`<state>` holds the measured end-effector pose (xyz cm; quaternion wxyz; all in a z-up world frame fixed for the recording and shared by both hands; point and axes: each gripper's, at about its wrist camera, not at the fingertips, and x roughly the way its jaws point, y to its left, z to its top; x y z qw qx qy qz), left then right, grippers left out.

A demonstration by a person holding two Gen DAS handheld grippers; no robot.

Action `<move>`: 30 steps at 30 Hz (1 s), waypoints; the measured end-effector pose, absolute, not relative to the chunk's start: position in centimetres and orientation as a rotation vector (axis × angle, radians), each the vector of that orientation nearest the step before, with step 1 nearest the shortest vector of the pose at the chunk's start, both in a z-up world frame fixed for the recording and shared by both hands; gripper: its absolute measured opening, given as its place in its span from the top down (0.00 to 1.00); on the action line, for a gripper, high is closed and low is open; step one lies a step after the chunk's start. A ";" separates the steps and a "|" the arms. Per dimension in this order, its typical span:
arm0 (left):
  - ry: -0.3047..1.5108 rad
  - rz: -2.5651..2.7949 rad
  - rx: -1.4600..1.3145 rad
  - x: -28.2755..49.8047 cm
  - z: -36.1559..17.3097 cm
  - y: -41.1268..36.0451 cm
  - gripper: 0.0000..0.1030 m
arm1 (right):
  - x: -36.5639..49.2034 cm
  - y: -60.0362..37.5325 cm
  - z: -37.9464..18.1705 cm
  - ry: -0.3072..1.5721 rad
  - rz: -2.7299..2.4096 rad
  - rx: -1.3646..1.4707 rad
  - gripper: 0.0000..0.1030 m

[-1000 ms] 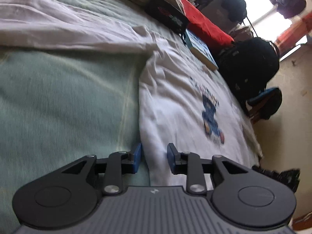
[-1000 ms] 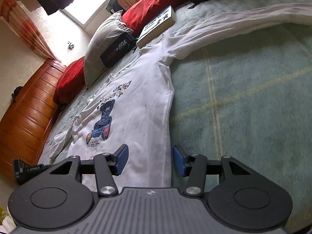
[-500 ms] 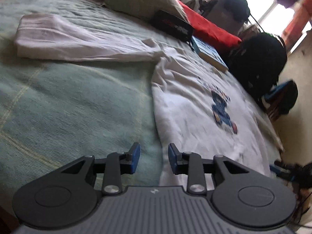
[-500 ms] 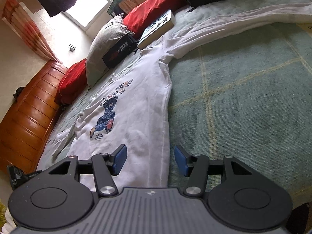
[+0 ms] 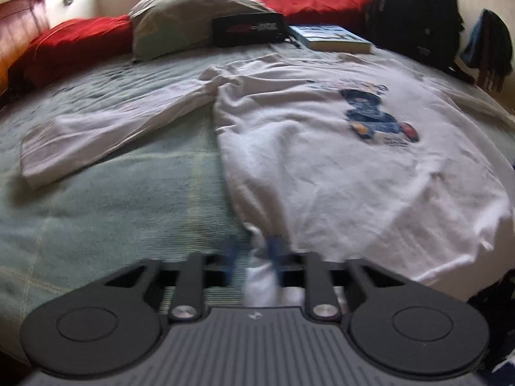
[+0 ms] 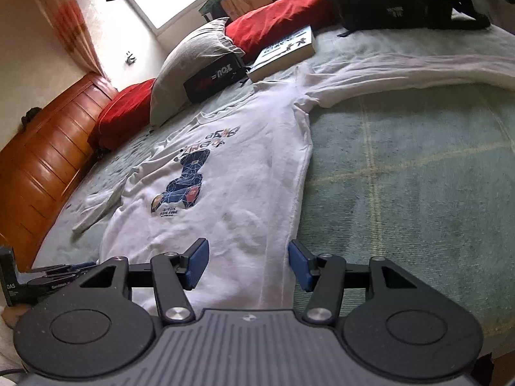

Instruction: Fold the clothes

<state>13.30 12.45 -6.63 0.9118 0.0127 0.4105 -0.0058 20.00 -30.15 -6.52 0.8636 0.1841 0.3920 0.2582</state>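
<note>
A white long-sleeved shirt [image 5: 322, 167] with a blue bear print lies face up on the green blanket [image 5: 112, 209], its sleeves spread to either side. My left gripper [image 5: 254, 254] is at the shirt's near left hem corner. White cloth stands bunched between its narrowed fingers, but blur hides whether the pads press it. My right gripper [image 6: 248, 263] is open at the other hem corner, low over the shirt [image 6: 219, 218], with the shirt's side edge between its fingers. The left gripper [image 6: 48, 278] shows at the lower left of the right wrist view.
At the bed's head are a grey pillow [image 5: 190, 9], red pillows [image 5: 74, 41], a black pouch [image 5: 251, 29], a book [image 5: 334, 37] and a black backpack [image 5: 415, 9]. A wooden headboard [image 6: 42, 160] runs along one side. Bare blanket [image 6: 402, 193] lies right of the shirt.
The left wrist view has swung round to face the pillows, and the shirt's hem corner now sits between its slightly narrower fingers. The right gripper has barely moved and stays open.
</note>
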 end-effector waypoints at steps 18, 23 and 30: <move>0.743 -0.193 0.096 14.6 -5.2 10.4 0.58 | 20.7 -23.0 -6.1 0.724 0.625 -0.134 0.33; 0.807 -0.181 0.069 13.0 -7.2 11.6 0.57 | 20.3 -26.6 -7.3 0.747 0.620 -0.091 0.33; 0.772 -0.218 0.131 16.7 -3.5 11.2 0.51 | 23.3 -28.4 -4.1 0.729 0.575 0.040 0.31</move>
